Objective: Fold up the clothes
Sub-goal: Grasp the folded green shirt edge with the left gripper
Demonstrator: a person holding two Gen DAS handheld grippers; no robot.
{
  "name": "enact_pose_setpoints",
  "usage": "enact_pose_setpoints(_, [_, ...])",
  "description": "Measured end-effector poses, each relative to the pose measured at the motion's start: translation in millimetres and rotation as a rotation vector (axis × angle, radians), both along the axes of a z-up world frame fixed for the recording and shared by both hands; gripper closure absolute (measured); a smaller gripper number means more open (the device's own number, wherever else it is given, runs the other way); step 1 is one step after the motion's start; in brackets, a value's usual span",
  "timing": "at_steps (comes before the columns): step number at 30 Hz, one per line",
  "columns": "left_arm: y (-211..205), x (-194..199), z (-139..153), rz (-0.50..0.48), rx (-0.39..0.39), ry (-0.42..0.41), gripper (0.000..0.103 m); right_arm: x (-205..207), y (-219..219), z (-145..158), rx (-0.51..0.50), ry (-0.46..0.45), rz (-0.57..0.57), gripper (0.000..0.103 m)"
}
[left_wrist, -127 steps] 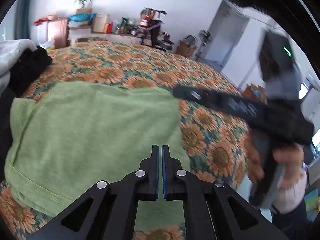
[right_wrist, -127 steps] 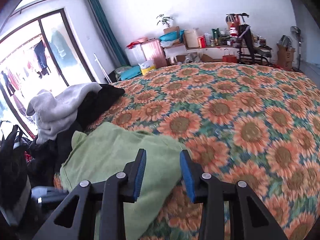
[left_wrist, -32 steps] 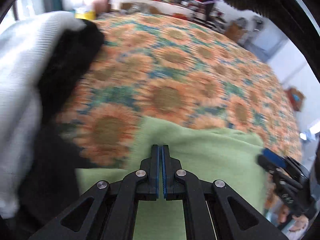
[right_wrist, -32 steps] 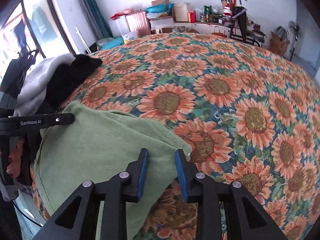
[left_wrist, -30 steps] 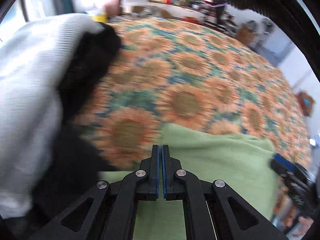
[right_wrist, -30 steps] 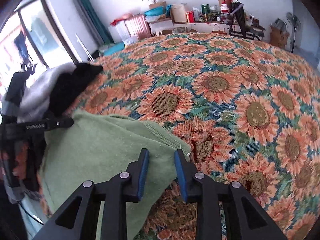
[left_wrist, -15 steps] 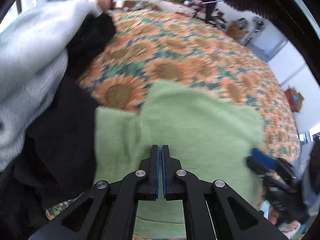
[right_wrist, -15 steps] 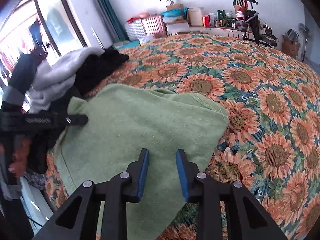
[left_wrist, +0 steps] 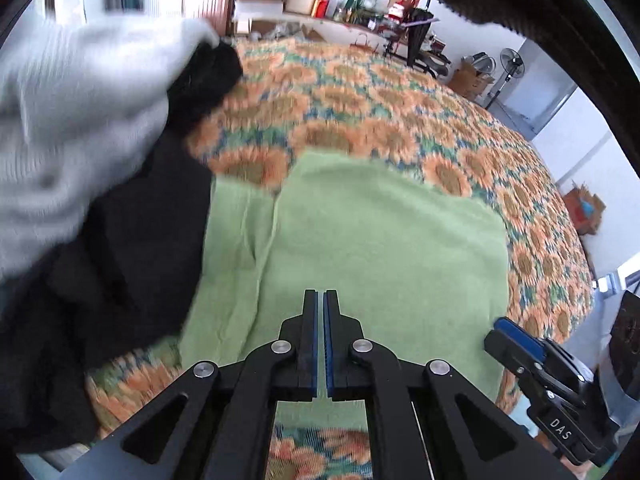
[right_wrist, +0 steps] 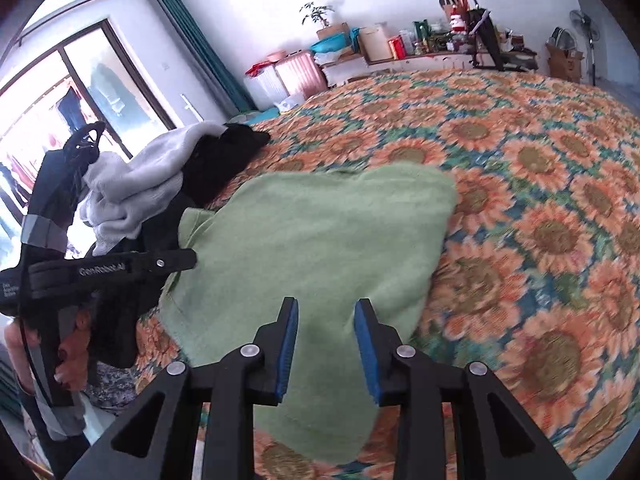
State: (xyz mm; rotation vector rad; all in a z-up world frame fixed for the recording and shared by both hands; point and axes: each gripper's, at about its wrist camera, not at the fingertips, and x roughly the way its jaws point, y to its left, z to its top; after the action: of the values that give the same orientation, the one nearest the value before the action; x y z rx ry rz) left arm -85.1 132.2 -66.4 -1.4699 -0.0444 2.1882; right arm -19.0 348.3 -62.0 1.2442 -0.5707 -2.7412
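While both grippers hover, green garment (right_wrist: 320,248) lies on sunflower bedspread (right_wrist: 540,200).

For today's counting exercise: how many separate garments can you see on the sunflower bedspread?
3: a green garment spread flat at the near edge, a grey-white knit heaped at the left, black clothing under and beside it. The pile may hide more.
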Motion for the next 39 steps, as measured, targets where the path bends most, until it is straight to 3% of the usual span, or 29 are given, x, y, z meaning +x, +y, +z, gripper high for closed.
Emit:
enact_pose_setpoints(5, [-32, -8, -19, 0.098, 0.101, -0.052, 0.099, 9, 3, -6, 0.028, -0.009, -0.077, 0.073])
enact_pose_setpoints(7, [-36, -7, -17, 0.139, 0.126, -0.036, 0.099, 10, 7, -7, -0.025, -0.008, -0.110, 0.073])
enact_pose_setpoints(10, [-29, 14, -5, 0.107, 0.143, 0.025, 0.099, 8, -3, -4, -0.024, 0.004, -0.112, 0.070])
enact_pose_setpoints(12, [-28, 26, -2, 0.088, 0.144, 0.050, 0.099, 8, -9, -3, -0.014, 0.007, -0.091, 0.070])
enact_pose_setpoints(16, [-40, 29, -13, 0.153, 0.085, 0.050, 0.099, 20, 0, -8, -0.022, 0.004, -0.106, 0.073])
enact_pose_setpoints(20, [-48, 37, -14, 0.184, 0.084, 0.063, 0.099, 30, 12, -8, -0.105, 0.002, -0.135, 0.072])
enact_pose_setpoints(23, [-48, 51, -5, 0.178, 0.088, 0.112, 0.098, 41, 21, -12, -0.231, 0.004, -0.194, 0.065])
enact_pose_setpoints(24, [-49, 56, -2, 0.179, 0.105, 0.125, 0.092, 44, 22, -13, -0.251, 0.008, -0.202, 0.060])
enact_pose_setpoints(25, [-52, 61, 1, 0.183, 0.138, 0.137, 0.079, 47, 23, -14, -0.255, 0.008, -0.210, 0.053])
enact_pose_setpoints(26, [-56, 66, 4, 0.190, 0.174, 0.147, 0.069, 49, 23, -15, -0.259, 0.008, -0.218, 0.049])
enact_pose_setpoints(27, [-60, 72, 6, 0.201, 0.215, 0.156, 0.051, 52, 24, -16, -0.267, 0.006, -0.224, 0.046])
enact_pose_setpoints(28, [-63, 78, 7, 0.210, 0.258, 0.168, 0.042, 53, 26, -19, -0.285, -0.001, -0.225, 0.046])
enact_pose_setpoints(31, [-63, 89, 7, 0.229, 0.371, 0.185, 0.039, 53, 32, -30, -0.362, -0.035, -0.217, 0.046])
enact_pose_setpoints(36, [-57, 87, -4, 0.235, 0.479, 0.103, 0.039, 55, 35, -37, -0.427, -0.025, -0.198, 0.045])
enact_pose_setpoints(39, [-59, 89, -7, 0.261, 0.598, 0.099, 0.039, 57, 38, -40, -0.469, -0.022, -0.203, 0.045])
